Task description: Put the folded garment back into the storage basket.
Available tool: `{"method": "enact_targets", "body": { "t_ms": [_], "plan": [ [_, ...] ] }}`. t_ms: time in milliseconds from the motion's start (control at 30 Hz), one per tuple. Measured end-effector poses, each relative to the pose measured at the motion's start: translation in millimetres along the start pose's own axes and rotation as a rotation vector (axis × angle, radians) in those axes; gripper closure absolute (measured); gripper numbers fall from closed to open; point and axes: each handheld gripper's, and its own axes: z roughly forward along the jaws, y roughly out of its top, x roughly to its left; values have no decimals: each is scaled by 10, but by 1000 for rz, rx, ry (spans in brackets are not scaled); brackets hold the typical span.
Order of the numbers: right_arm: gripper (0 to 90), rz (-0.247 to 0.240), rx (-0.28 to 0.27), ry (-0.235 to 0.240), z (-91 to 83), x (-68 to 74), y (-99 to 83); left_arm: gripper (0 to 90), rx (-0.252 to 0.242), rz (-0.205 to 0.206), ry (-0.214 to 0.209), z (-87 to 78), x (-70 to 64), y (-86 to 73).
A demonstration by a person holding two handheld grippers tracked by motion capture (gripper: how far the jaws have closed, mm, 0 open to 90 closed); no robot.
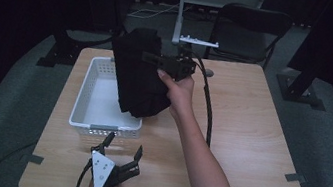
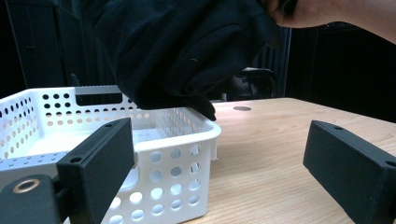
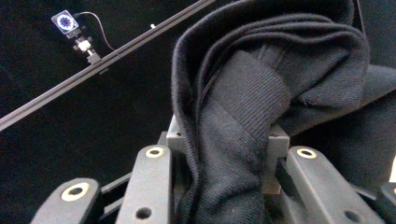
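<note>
A black knitted garment (image 1: 139, 74) hangs bunched in the air over the right side of a white perforated basket (image 1: 84, 91). My right gripper (image 1: 152, 59) is shut on its folds, which fill the space between the jaws in the right gripper view (image 3: 229, 140). In the left gripper view the garment (image 2: 182, 46) dangles just above the basket's near right corner (image 2: 187, 140). My left gripper (image 1: 123, 148) rests open near the table's front edge, just in front of the basket, with nothing between its jaws (image 2: 219, 172).
The wooden table (image 1: 249, 132) is bare to the right of the basket. A black cable (image 1: 208, 108) trails from the right gripper across it. A dark chair (image 1: 250, 28) and a metal stand (image 1: 182, 10) are behind the table.
</note>
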Motion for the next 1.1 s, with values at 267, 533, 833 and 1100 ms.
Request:
{"method": "enact_targets", "body": {
  "t_ms": [267,533,833,1100],
  "plan": [
    [665,0,-1,20,148,70,8,102,0,0,0,0,0,0],
    [664,4,6,29,267,114,6,102,1,1,-2,1,1,0],
    [665,10,7,49,430,190,22,102,1,1,-5,1,2,0],
    [665,24,15,70,600,235,12,102,1,0,-8,0,2,0]
  ]
}}
